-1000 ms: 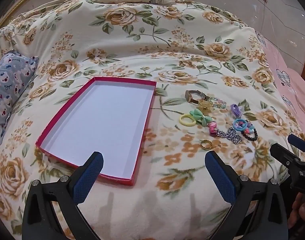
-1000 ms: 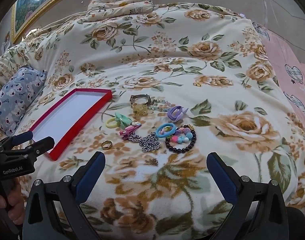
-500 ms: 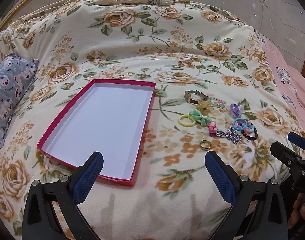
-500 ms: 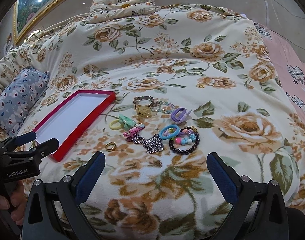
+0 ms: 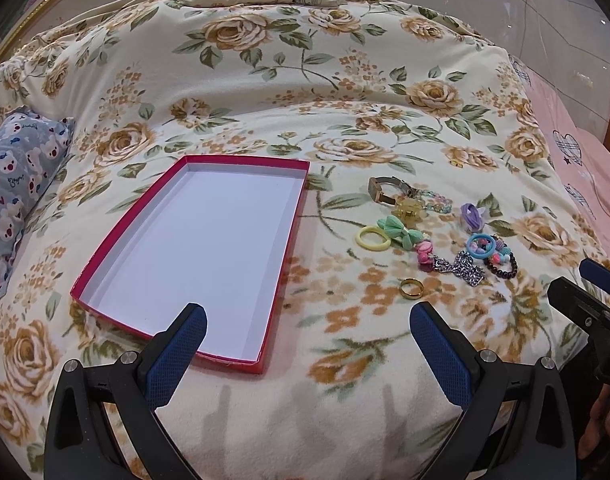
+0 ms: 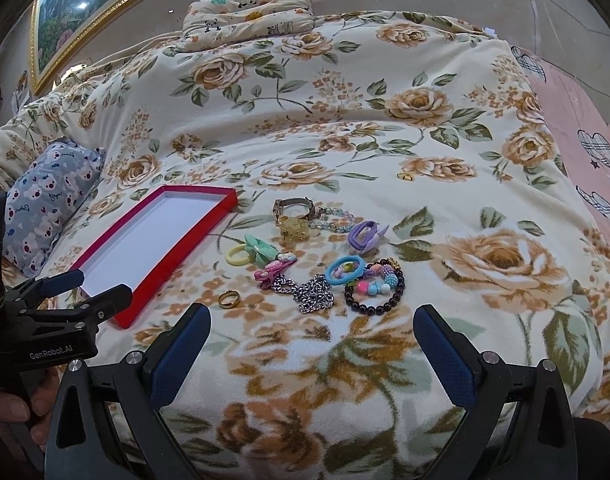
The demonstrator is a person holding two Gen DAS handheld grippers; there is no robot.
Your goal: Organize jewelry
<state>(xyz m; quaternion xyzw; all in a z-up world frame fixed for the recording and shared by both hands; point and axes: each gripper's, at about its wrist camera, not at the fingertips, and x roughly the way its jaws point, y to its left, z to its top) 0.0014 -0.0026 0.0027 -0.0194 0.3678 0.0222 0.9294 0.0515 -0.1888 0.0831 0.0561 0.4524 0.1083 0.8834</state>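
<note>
An empty red tray (image 5: 289, 216) with a white floor lies on the floral blanket; it also shows in the right wrist view (image 6: 177, 248). To its right lies a cluster of jewelry: a watch (image 6: 293, 208), a gold ring (image 6: 229, 299), a silver chain (image 6: 309, 290), a dark bead bracelet (image 6: 375, 288), a yellow hair tie (image 5: 372, 238) and a green bow (image 5: 401, 232). My left gripper (image 5: 307, 332) is open and empty over the tray's near corner. My right gripper (image 6: 311, 334) is open and empty, just short of the chain.
A blue bear-print pillow (image 5: 17, 184) lies at the left. A panda-print pillow (image 6: 245, 12) sits at the far end of the bed. A small gold item (image 6: 405, 176) lies apart on the blanket. Pink bedding (image 6: 585, 120) runs along the right.
Both grippers have moved slightly forward over the blanket. Nothing was picked up and both stay open.
</note>
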